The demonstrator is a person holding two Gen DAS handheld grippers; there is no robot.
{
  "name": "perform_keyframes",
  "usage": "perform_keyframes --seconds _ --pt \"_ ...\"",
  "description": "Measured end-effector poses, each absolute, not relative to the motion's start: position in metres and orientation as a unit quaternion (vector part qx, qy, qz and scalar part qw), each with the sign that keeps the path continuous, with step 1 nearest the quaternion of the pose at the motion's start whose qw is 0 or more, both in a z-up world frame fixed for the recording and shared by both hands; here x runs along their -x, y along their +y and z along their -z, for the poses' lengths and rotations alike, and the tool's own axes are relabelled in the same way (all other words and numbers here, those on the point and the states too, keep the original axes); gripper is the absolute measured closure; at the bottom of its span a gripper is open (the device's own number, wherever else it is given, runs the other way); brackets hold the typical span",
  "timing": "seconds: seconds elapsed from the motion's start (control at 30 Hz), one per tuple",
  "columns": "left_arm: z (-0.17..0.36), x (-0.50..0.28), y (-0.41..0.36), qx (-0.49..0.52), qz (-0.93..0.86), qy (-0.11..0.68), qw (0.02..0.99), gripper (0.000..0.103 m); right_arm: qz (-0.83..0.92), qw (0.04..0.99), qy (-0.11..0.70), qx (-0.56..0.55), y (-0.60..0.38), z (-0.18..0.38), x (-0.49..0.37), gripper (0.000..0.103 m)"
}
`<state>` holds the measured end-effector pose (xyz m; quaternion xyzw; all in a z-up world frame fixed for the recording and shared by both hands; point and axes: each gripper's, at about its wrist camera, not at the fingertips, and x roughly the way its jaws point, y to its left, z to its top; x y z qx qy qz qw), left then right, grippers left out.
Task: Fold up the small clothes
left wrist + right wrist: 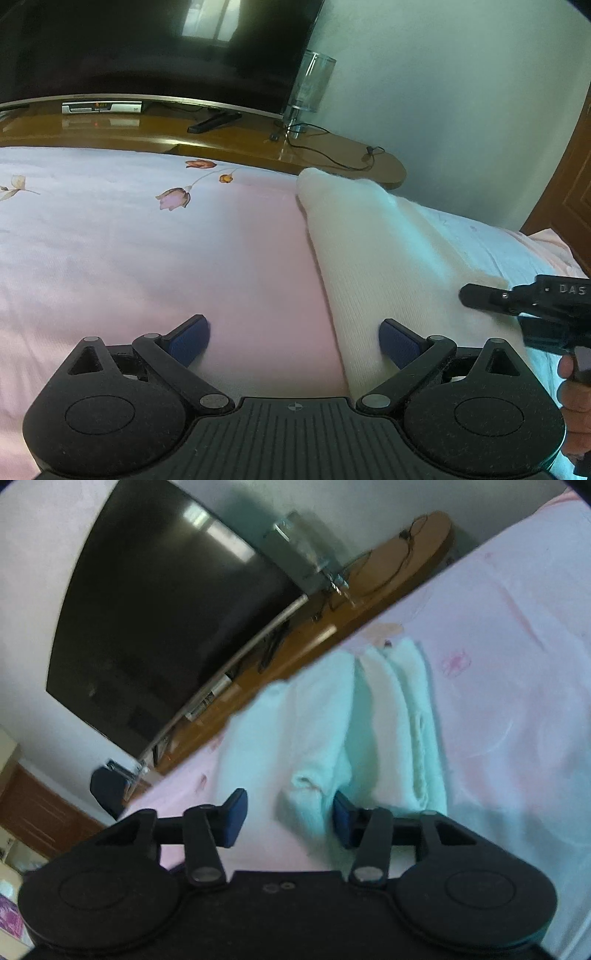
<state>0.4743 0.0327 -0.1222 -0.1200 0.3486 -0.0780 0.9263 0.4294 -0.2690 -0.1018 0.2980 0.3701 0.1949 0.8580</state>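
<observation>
A pink flowered sheet (129, 251) covers the bed. Past it, at twelve o'clock, a wooden shelf (258, 144) carries a dark TV (147, 48) — window light glints on it. Pale wall (461, 92) at two o'clock, a wooden door (569, 192) at three.

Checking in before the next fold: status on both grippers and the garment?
Left gripper open, straddling the white knit garment's edge on the pink bedsheet. Right gripper open, garment corner between pads, not pinched. Nothing in the way.

Left claw (294, 341) open over white garment (373, 258); pink bedsheet (147, 258) beneath
</observation>
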Motion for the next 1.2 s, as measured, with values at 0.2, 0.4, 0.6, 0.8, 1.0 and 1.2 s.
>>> perform_keyframes --seconds 0.2,0.4,0.6,0.8,1.0,1.2 --pt "0.111 -0.487 0.036 0.161 0.081 0.348 0.920 0.006 -0.177 0.904 0.339 -0.193 -0.247 0.080 -0.416 0.087" --pt "0.110 -0.502 0.015 0.146 0.100 0.355 0.918 0.006 -0.159 0.919 0.310 -0.187 -0.266 0.065 -0.398 0.087" --pt "0.118 -0.505 0.008 0.133 0.100 0.362 0.917 0.005 -0.154 0.893 0.340 -0.253 -0.288 0.095 -0.411 0.087" --pt "0.113 -0.508 0.010 0.132 0.094 0.376 0.912 0.005 -0.159 0.897 0.324 -0.254 -0.294 0.094 -0.401 0.088" --pt "0.114 -0.510 0.006 0.117 0.092 0.381 0.913 0.005 -0.158 0.894 0.339 -0.246 -0.292 0.099 -0.406 0.090" --pt "0.103 -0.479 0.014 0.120 0.107 0.374 0.913 0.006 -0.167 0.895 0.354 -0.213 -0.291 0.084 -0.394 0.082"
